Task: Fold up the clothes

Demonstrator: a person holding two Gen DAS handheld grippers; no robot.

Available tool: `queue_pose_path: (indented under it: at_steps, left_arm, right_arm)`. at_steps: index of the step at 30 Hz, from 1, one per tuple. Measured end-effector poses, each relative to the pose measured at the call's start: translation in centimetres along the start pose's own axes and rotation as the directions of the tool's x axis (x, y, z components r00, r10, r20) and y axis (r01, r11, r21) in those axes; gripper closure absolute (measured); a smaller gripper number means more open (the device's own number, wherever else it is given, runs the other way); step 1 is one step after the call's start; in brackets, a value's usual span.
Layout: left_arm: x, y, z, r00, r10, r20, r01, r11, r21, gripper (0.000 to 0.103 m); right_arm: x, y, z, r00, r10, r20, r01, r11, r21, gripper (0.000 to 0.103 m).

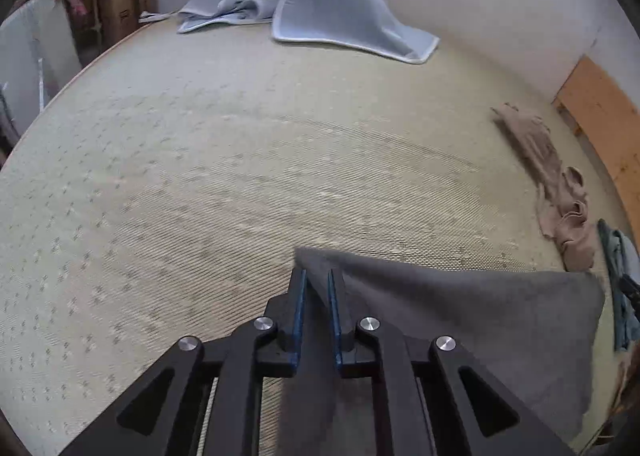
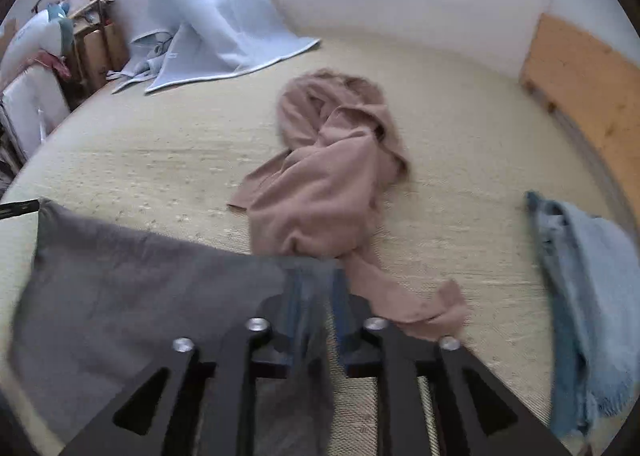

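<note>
A plain dark grey cloth garment (image 1: 460, 320) hangs stretched above the woven straw mat (image 1: 200, 176), its top edge taut between two raised corners. A crumpled dusty-pink knit garment (image 2: 328, 176) lies heaped on the mat beyond it, and a rumpled light blue denim garment (image 2: 588, 296) lies at the mat's right edge.

A woven mat (image 1: 200, 160) is spread across the bed surface. At its near edge, a cloth (image 1: 460, 308) is held up between the left gripper (image 1: 317, 288) and the right gripper (image 2: 316, 288), one top corner being clamped in each. Beyond the cloth, a crumpled garment (image 2: 332, 176) is laid on the mat, with one end trailing just beside the right gripper. To the right, a fringed textile (image 2: 588, 296) is located. At the far left corner, a blanket (image 2: 216, 24) is draped against the wall. A wooden board (image 2: 584, 84) is positioned along the far right edge.
</note>
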State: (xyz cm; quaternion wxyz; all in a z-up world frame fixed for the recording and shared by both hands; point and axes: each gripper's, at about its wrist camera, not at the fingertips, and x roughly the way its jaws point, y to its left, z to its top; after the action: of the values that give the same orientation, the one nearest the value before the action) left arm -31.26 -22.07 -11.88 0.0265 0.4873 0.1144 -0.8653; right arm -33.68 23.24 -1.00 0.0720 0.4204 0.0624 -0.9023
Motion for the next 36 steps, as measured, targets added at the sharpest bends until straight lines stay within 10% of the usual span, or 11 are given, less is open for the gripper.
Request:
queue_pose_path:
  at_steps: [3, 5, 14, 20, 27, 36]
  left_arm:
    - [-1.5, 1.4, -2.5, 1.000, -0.019, -0.017, 0.018, 0.999, -0.038, 0.043]
    - [-2.7, 2.3, -4.7, 0.998, -0.042, -0.035, 0.040, 0.997, -0.071, 0.035]
    - [-7.6, 5.5, -14.6, 0.979, -0.177, -0.104, 0.139, 0.946, -0.294, 0.035]
    - [-8.7, 7.5, -20.0, 0.959, -0.259, -0.116, 0.175, 0.862, -0.476, 0.035]
    - [-8.3, 8.2, -22.5, 0.934, -0.338, -0.116, 0.205, 0.774, -0.599, 0.030]
    - [-8.5, 8.4, -23.6, 0.930, -0.352, -0.104, 0.209, 0.743, -0.636, 0.028]
  right_arm:
    - [-1.7, 1.9, -1.9, 0.998, 0.049, 0.040, -0.048, 0.999, -0.018, 0.053]
    - [-2.3, 3.8, -3.7, 0.992, 0.125, 0.022, -0.124, 0.992, -0.035, 0.053]
    - [-3.4, 11.8, -8.9, 0.948, 0.309, -0.070, -0.315, 0.944, -0.095, 0.053]
    - [-6.7, 13.7, -10.0, 0.915, 0.403, -0.028, -0.404, 0.913, -0.058, 0.052]
    - [-9.5, 15.7, -11.0, 0.891, 0.454, -0.001, -0.453, 0.889, -0.073, 0.050]
    - [-11.5, 16.2, -12.5, 0.886, 0.463, 0.009, -0.462, 0.885, -0.056, 0.047]
